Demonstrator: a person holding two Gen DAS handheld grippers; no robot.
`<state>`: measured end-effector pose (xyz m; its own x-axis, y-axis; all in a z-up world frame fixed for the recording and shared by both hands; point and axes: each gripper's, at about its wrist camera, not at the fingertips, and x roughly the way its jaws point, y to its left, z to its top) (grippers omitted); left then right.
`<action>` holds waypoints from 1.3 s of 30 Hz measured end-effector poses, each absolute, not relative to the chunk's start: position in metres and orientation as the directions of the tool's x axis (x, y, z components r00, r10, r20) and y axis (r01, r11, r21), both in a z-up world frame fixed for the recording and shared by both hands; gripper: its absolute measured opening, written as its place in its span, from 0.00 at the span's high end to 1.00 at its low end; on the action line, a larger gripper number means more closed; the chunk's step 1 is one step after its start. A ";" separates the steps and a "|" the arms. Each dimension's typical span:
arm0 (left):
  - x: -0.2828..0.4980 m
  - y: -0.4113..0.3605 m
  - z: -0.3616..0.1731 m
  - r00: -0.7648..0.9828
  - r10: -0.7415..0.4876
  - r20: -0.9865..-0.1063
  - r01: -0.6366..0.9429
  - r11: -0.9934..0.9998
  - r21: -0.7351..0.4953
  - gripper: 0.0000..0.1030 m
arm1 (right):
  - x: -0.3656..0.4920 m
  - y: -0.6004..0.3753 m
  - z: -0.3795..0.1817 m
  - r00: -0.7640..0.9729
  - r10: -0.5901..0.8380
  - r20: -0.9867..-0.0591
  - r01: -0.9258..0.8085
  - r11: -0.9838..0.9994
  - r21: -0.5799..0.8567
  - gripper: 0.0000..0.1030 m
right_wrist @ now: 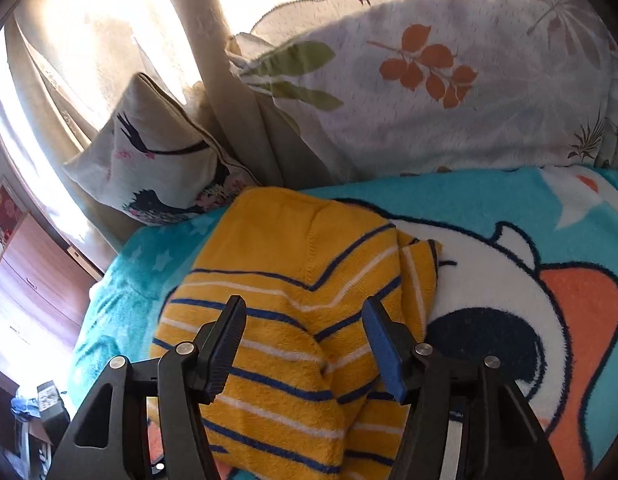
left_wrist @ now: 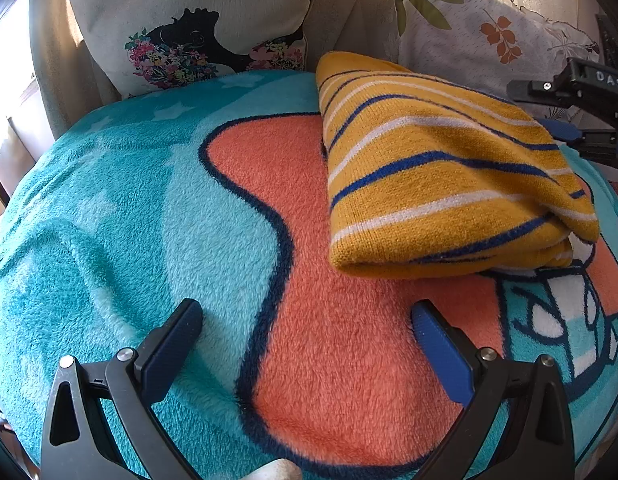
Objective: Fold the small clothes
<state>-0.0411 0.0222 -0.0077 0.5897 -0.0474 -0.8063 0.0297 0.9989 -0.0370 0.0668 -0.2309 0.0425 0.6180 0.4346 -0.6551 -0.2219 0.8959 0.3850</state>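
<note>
Fingers (right_wrist: 379,342) over folded sweater (right_wrist: 293,320), apparently lengthwise toward pillows (right_wrist: 449,92).

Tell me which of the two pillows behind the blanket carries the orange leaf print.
The ruffle-edged pillow behind the folded striped sweater: pale, with orange and green leaves. The other, the bird pillow, shows a black bird and pink flowers instead.

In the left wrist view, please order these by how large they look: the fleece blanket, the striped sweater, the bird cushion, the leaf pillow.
1. Fleece blanket, fills most of the view.
2. Striped sweater, folded on it.
3. Bird cushion and leaf pillow: they look alike in size, both are cut by the frame and lie farther back, so I do not rank them.
</note>
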 end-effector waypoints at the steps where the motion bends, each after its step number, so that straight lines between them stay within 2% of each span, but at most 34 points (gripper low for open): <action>1: -0.041 0.022 -0.008 0.590 -0.048 -0.806 0.030 0.999 -0.037 0.00 | 0.073 -0.229 0.036 0.595 0.445 -0.669 -0.226 0.892 0.392 0.38; 2: -0.041 0.022 -0.008 0.590 -0.048 -0.806 0.030 0.999 -0.038 0.00 | 0.076 -0.228 0.030 0.573 0.468 -0.673 -0.242 0.881 0.406 0.43; 3: -0.041 0.022 -0.008 0.590 -0.048 -0.806 0.030 0.999 -0.037 0.00 | 0.078 -0.226 0.027 0.551 0.497 -0.670 -0.270 0.866 0.421 0.71; 4: -0.041 0.022 -0.008 0.590 -0.047 -0.806 0.030 0.999 -0.037 0.00 | 0.080 -0.222 0.026 0.523 0.526 -0.670 -0.301 0.850 0.433 0.88; 5: -0.041 0.022 -0.008 0.590 -0.047 -0.806 0.030 0.999 -0.036 0.00 | 0.081 -0.220 0.025 0.505 0.544 -0.670 -0.314 0.839 0.445 0.93; 10: -0.041 0.022 -0.008 0.590 -0.047 -0.806 0.030 0.999 -0.037 0.00 | 0.093 -0.220 0.041 0.577 0.468 -0.670 -0.282 0.883 0.374 0.94; 17: -0.041 0.022 -0.008 0.590 -0.048 -0.806 0.030 0.999 -0.038 0.00 | 0.139 -0.190 0.026 0.584 0.306 -0.752 -0.244 0.950 0.197 1.00; 20: -0.041 0.022 -0.008 0.590 -0.048 -0.806 0.030 0.999 -0.038 0.00 | 0.155 -0.192 0.010 0.556 0.304 -0.774 -0.208 0.952 0.225 1.00; 25: -0.041 0.022 -0.008 0.590 -0.048 -0.806 0.030 0.999 -0.038 0.00 | 0.150 -0.199 0.006 0.580 0.320 -0.749 -0.208 0.947 0.244 1.00; 29: -0.041 0.023 -0.009 0.591 -0.050 -0.805 0.030 0.999 -0.040 0.00 | 0.140 -0.220 0.019 0.619 0.340 -0.708 -0.155 0.937 0.314 1.00; 31: -0.041 0.022 -0.009 0.591 -0.049 -0.805 0.030 0.999 -0.039 0.00 | 0.125 -0.233 0.036 0.684 0.295 -0.667 -0.120 0.947 0.296 0.86; 32: -0.041 0.022 -0.009 0.591 -0.049 -0.805 0.030 0.999 -0.039 0.00 | 0.116 -0.239 0.045 0.715 0.268 -0.646 -0.107 0.955 0.278 0.74; 33: -0.041 0.022 -0.009 0.591 -0.050 -0.805 0.030 0.999 -0.040 0.00 | 0.108 -0.244 0.053 0.740 0.241 -0.627 -0.094 0.961 0.259 0.71; 35: -0.041 0.022 -0.009 0.591 -0.048 -0.805 0.030 0.999 -0.038 0.00 | 0.090 -0.248 0.066 0.770 0.203 -0.605 -0.080 0.971 0.224 0.71; 39: -0.042 0.023 -0.009 0.591 -0.050 -0.805 0.030 0.999 -0.040 0.00 | 0.057 -0.244 0.067 0.723 0.329 -0.607 -0.193 0.941 0.279 0.71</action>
<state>-0.0416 0.0226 -0.0091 0.5910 -0.0498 -0.8051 0.0303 0.9988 -0.0395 0.0574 -0.2443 0.0668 0.7234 0.3286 -0.6072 -0.1933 0.9407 0.2789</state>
